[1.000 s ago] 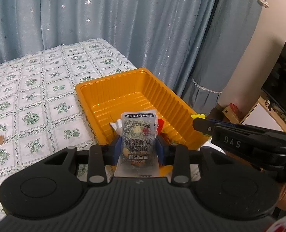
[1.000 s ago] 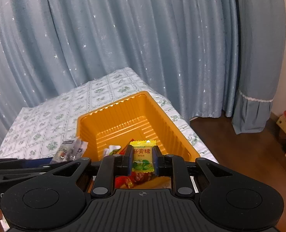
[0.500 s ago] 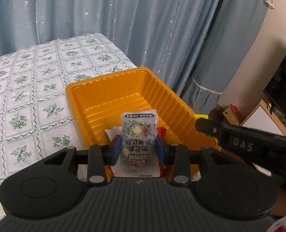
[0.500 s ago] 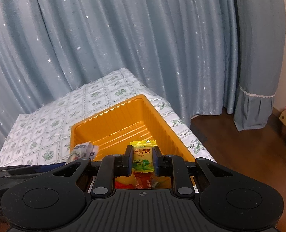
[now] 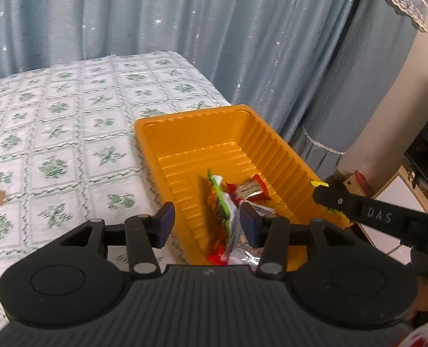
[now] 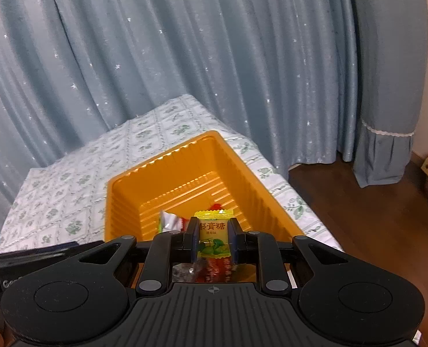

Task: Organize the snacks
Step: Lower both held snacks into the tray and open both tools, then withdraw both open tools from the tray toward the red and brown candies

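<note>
Left tool [image 5: 206, 224] gapes empty above orange tray [image 5: 274, 144] on tabletop; snacks [image 5: 228, 202] inside. Right tool [image 6: 213, 240] pinches yellow candy [image 6: 213, 232]; we lower over tray, then release.

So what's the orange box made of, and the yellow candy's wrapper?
The orange box looks like thin molded plastic: glossy, with ribbed walls and bright highlights on the floor. The yellow candy wrapper, pinched in the right hand-held gripper, seems to be shiny printed plastic film; its crimped top edge suggests a heat seal. It could be foil-lined, which can't be told from here.
</note>
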Demonstrator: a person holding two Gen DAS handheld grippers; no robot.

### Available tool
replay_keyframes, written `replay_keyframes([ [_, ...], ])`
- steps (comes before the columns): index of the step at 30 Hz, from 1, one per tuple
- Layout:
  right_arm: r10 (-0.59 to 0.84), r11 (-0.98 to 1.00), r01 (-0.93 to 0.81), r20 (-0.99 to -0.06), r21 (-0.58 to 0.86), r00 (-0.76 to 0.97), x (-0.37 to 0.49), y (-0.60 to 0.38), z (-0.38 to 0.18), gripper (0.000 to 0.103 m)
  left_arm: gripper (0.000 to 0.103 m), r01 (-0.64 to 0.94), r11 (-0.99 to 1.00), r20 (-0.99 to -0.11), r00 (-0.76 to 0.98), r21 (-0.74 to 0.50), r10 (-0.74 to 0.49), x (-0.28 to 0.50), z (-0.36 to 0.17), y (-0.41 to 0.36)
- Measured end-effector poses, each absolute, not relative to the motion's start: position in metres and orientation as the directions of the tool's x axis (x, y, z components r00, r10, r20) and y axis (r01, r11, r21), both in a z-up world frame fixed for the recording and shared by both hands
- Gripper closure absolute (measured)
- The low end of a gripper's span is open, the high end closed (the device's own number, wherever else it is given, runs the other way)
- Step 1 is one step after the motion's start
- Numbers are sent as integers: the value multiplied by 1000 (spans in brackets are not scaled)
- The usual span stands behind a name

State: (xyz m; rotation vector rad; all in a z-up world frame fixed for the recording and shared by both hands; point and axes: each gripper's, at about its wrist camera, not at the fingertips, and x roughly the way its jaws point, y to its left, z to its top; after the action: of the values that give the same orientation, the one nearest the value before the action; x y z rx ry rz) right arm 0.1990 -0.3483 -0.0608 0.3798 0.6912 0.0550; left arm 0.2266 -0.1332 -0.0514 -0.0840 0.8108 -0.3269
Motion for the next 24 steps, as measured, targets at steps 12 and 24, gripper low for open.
replay_keyframes([
  [12,229,912,43,-594,407,771,211,-346,-61,46,53,212,955,-693,658,-208,-297,206,-48,-112],
  [24,193,910,102,-628,402,754,170,-350,-61,42,46,183,963,-699,663,-198,-269,169,-47,-92],
])
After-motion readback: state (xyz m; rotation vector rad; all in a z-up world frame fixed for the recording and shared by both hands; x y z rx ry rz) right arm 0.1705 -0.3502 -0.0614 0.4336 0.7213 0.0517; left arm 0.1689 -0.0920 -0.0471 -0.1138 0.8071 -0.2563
